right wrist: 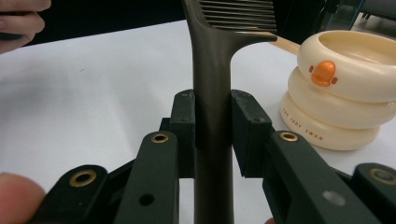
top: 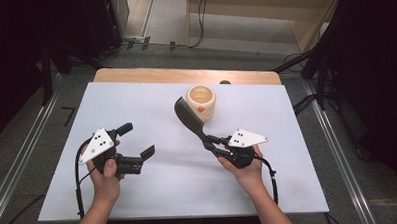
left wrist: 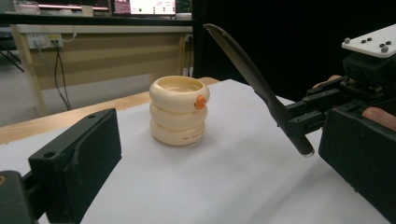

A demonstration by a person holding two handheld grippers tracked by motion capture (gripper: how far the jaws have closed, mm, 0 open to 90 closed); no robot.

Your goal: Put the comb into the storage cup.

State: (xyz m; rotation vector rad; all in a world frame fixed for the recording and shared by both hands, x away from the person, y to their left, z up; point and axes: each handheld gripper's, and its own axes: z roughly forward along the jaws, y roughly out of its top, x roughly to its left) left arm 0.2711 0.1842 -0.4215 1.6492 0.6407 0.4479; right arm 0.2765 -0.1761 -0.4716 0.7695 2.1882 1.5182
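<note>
Near the tabletop's far edge, my right gripper point(top: 215, 144), jaws clamped on the comb point(top: 187, 115), must lower it into the cup point(top: 201, 102), left gripper point(top: 137, 144) jaws apart

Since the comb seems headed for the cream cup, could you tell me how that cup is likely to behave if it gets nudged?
The cream cup looks squat, with a broad flat base, so it would probably slide on the white table rather than tip. Its stacked-ring walls appear thick and smooth, perhaps light plastic, so likely sturdy. The comb, clamped in the right gripper, looks stiff enough to shove it.

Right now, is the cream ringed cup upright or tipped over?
Upright: the cream ringed cup stands on its base on the white table, mouth facing up.
</note>
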